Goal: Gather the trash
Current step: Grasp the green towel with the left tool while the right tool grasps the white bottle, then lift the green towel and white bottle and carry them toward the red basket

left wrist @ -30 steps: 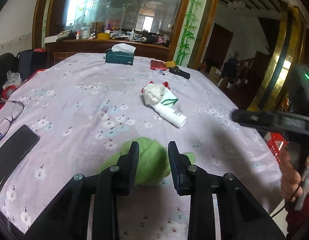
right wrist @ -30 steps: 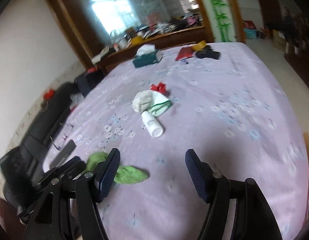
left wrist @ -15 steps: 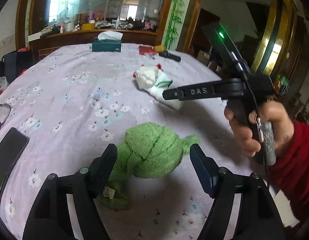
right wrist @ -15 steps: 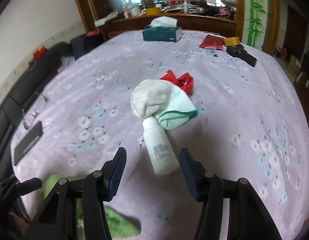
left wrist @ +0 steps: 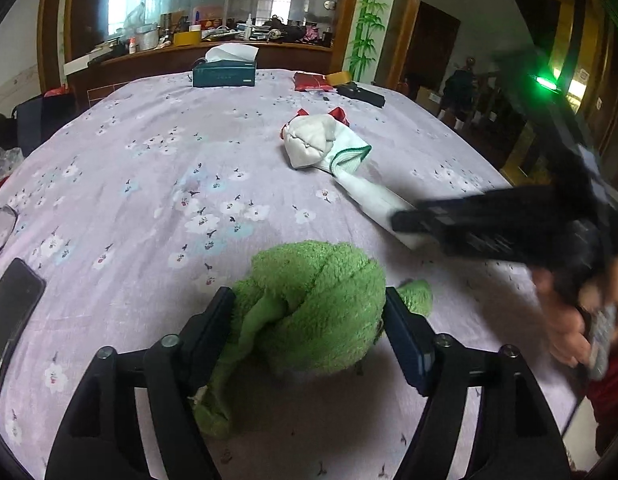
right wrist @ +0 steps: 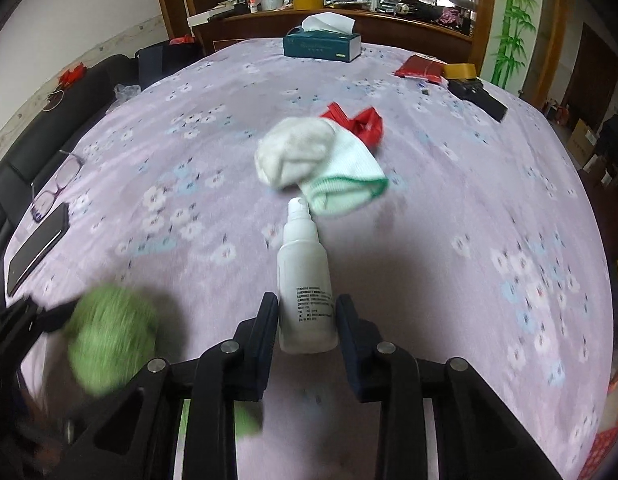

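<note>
Floral tablecloth point(right wrist: 489, 208) bears white bottle point(right wrist: 305, 280), nozzle pointing away toward sock point(right wrist: 329, 168).

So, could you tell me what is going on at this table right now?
A person is clearing up with two handheld grippers. The left gripper has its fingers on either side of a green cloth, pressed against it. The right gripper has closed in on the base of a white bottle lying on the purple tablecloth. A white sock bundle and a red scrap lie beyond the bottle, not yet touched.
</note>
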Available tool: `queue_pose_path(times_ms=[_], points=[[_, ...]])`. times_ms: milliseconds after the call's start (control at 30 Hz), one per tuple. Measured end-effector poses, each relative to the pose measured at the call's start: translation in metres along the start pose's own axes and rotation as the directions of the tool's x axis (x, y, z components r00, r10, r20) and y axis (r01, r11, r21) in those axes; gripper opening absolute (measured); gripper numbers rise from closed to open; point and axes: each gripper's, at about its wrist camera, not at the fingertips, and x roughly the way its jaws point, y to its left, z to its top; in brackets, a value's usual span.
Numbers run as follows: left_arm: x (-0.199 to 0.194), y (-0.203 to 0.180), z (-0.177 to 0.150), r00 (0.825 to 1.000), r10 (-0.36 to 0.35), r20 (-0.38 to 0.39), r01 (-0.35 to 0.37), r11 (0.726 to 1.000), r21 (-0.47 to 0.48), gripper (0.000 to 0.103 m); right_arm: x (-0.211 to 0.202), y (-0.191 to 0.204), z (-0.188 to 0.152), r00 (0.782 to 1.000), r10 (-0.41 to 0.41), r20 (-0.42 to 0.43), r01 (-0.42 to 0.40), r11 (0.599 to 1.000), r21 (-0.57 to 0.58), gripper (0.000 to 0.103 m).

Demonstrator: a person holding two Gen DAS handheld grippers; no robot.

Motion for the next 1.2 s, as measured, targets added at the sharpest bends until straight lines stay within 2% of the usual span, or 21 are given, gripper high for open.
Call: queue_pose_path(times_ms=[133,267,433,533,667,767,1033,1200], points=[[0.002,-0.003,0.003,1.000,0.012,0.006,-0.012,1.000,0.008,0.059,-0.020,-0.007,-0.024,1.000,0.000,0.015,0.000,1.000,0.023,0.032],[0.000,-0.005,0.002,0.999,0.030,0.022,-0.031,0.999,0.016,0.052,-0.042,-0.017,-0.050,0.999,0.019,0.042,-0.023,0.995,0.100,0.032],[-0.009,-0.001,-0.001,0.996,0.035,0.078,-0.035,0.999,-0.007,0.044,-0.069,-0.021,-0.070,0.994,-0.008,0.109,-0.010,0.986,0.167,0.032],[-0.015,-0.001,-0.002,0.992,0.057,0.116,-0.055,0.998,-0.017,0.043,-0.084,-0.020,-0.077,0.989,-0.017,0.145,-0.011,0.981,0.193,0.031],[-0.022,0.000,-0.006,0.992,0.016,0.128,-0.010,0.999,-0.047,0.042,-0.100,-0.014,-0.086,0.984,-0.024,0.175,-0.012,0.980,0.199,0.031],[-0.027,-0.007,-0.007,0.991,0.024,0.132,-0.019,0.999,-0.037,0.041,-0.108,-0.012,-0.095,0.982,-0.031,0.186,-0.008,0.979,0.205,0.031],[-0.050,-0.024,-0.006,0.985,-0.013,0.174,0.015,1.000,-0.005,0.041,-0.120,-0.020,-0.112,0.980,-0.026,0.198,-0.026,0.967,0.252,0.031],[-0.059,-0.033,-0.002,0.983,-0.041,0.180,0.040,0.999,0.009,0.041,-0.140,-0.023,-0.119,0.969,-0.036,0.244,-0.032,0.963,0.269,0.031]])
